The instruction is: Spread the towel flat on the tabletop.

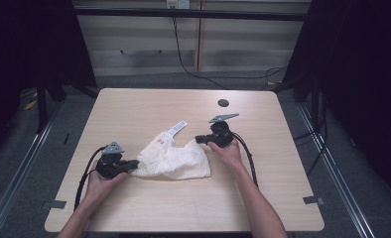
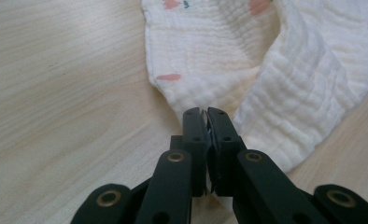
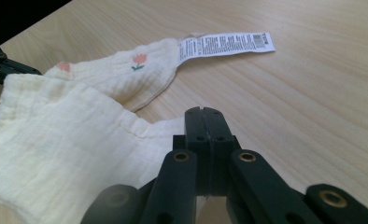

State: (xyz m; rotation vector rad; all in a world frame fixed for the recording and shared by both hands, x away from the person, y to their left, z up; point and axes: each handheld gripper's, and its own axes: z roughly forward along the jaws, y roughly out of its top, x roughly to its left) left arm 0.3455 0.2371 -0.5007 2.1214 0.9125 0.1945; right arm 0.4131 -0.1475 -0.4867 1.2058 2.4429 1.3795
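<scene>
A crumpled white muslin cloth [image 1: 173,158] with small pink flower prints lies on the wooden table [image 1: 134,109], and a long printed care label [image 1: 177,128] sticks out of its far edge. My left gripper [image 1: 135,163] is at the cloth's left end. In the left gripper view the left gripper [image 2: 205,112] is shut, pinching an edge of the cloth [image 2: 289,93]. My right gripper [image 1: 198,140] is at the cloth's upper right corner. In the right gripper view the right gripper [image 3: 204,110] has its jaws pressed together on a corner of the cloth [image 3: 70,149], with the label [image 3: 226,44] beyond.
A dark round hole [image 1: 223,103] sits in the tabletop near its far edge. Black cables trail from both grippers toward the near edge. Bare wood surrounds the cloth on all sides. Dark frames and floor rails flank the table.
</scene>
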